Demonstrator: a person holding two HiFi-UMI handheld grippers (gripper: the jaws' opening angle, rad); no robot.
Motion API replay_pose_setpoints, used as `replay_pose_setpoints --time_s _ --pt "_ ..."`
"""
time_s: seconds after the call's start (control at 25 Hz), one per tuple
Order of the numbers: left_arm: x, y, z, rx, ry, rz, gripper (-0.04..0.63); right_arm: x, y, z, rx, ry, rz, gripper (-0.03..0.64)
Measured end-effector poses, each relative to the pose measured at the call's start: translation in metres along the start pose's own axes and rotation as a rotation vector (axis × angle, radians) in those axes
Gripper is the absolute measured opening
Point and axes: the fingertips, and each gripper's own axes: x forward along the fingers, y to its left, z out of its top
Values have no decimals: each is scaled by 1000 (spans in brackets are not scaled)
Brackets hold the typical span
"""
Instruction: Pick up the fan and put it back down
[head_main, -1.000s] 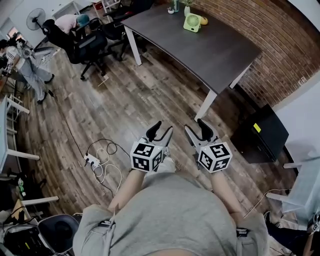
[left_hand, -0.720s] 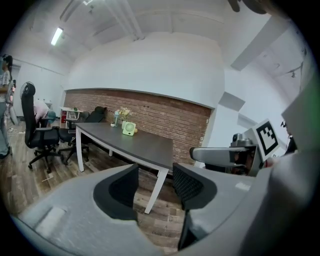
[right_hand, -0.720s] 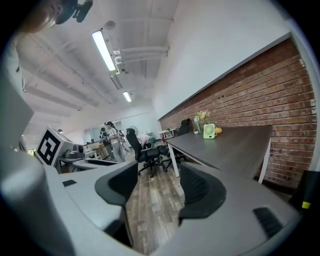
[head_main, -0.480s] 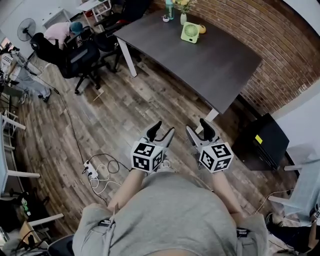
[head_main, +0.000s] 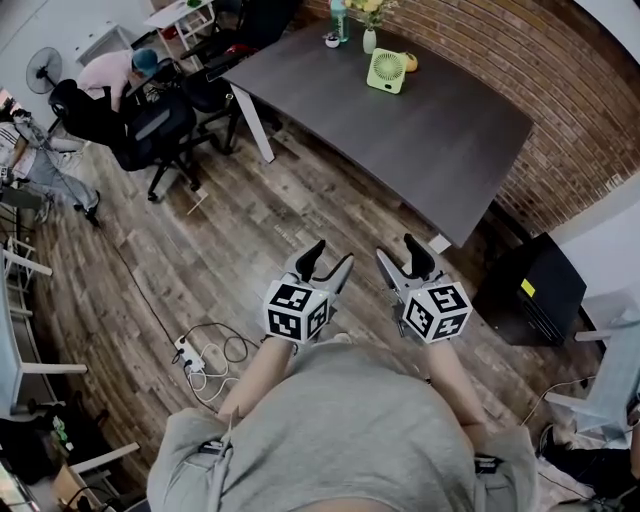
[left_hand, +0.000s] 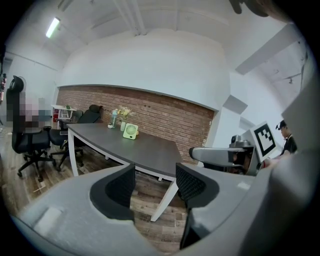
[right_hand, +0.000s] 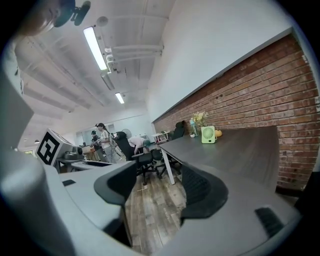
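- the green fan (head_main: 386, 71) stands upright at the far end of the dark table (head_main: 440, 140), well apart from both grippers.
- a small orange thing (head_main: 410, 62) lies just beside the fan on its right; a vase (head_main: 369, 38) with flowers and a bottle (head_main: 340, 18) stand a little farther left along the table's far edge.
- the left gripper (head_main: 331, 254) is held over the wooden floor (head_main: 250, 230), close to the person's body; it is released, its jaws opening, with nothing between them.
- the right gripper (head_main: 396, 249) is just beside it, also released, its jaws wide and opening, with nothing between them.
- both grippers point toward the table's near end.
- a black office chair (head_main: 150, 125) stands at the far left, with a person (head_main: 118, 70) bent over behind it.
- a power strip (head_main: 189, 355) with looped cables lies on the floor at the near left.
- a black cabinet (head_main: 530, 290) sits on the right by the brick wall (head_main: 570, 90).
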Motion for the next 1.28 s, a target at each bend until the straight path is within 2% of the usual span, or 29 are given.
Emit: replay_pose_setpoints --time_s 0.36,0.76,1.0,1.28 --pt "20 35 9 -21 0 5 241 36 -1 2 16 17 11 272" --pt "59 67 25 -29 -22 17 241 76 -26 12 8 17 19 273" --pt "103 94 43 -16 -28 17 241 119 -56 28 6 1 30 273" --pt "166 134 82 -4 -18 4 241 184 -100 67 6 -20 23 273"
